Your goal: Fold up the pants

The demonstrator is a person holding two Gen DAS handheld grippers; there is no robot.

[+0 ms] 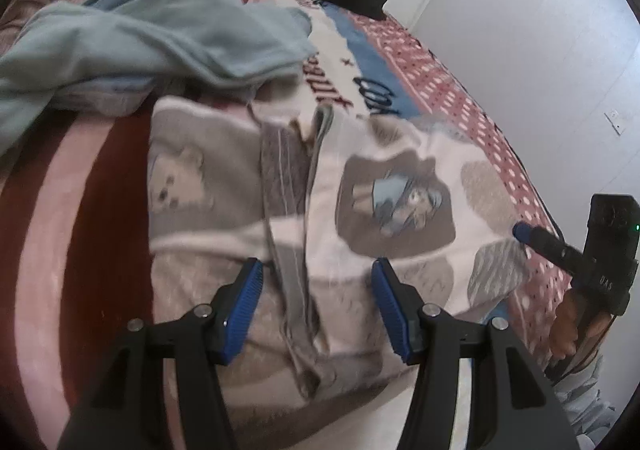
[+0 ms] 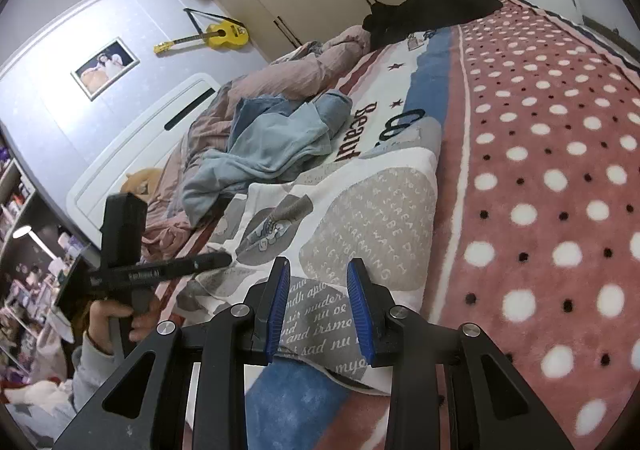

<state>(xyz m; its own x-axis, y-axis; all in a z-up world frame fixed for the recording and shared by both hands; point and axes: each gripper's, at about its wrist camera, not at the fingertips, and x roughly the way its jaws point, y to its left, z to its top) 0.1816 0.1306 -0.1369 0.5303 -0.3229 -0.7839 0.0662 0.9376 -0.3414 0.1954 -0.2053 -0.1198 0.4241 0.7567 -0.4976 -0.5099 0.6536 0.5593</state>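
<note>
- The pants [image 1: 320, 209], white with grey patches and cartoon prints, lay spread on the bed [image 2: 560, 169], near its edge.
- The left tongs [image 1: 316, 274] stood wide open just above the pants, gripping nothing.
- The right tongs [image 2: 318, 278] hung open over the pants' edge, empty.
- A blue garment [image 1: 160, 37] lay crumpled beyond the pants.

Both fisheye views were evenly and softly lit by cool indoor light, with dark vignetting at the round corners and straight lines bowed toward the edges. In the left wrist view the pants [image 1: 320, 209] were smeared by motion blur, their printed patches soft, and the bed [image 1: 80, 230] blurred too. The right wrist view was sharper, with a small glowing lamp [image 2: 22, 232] at far left.
</note>
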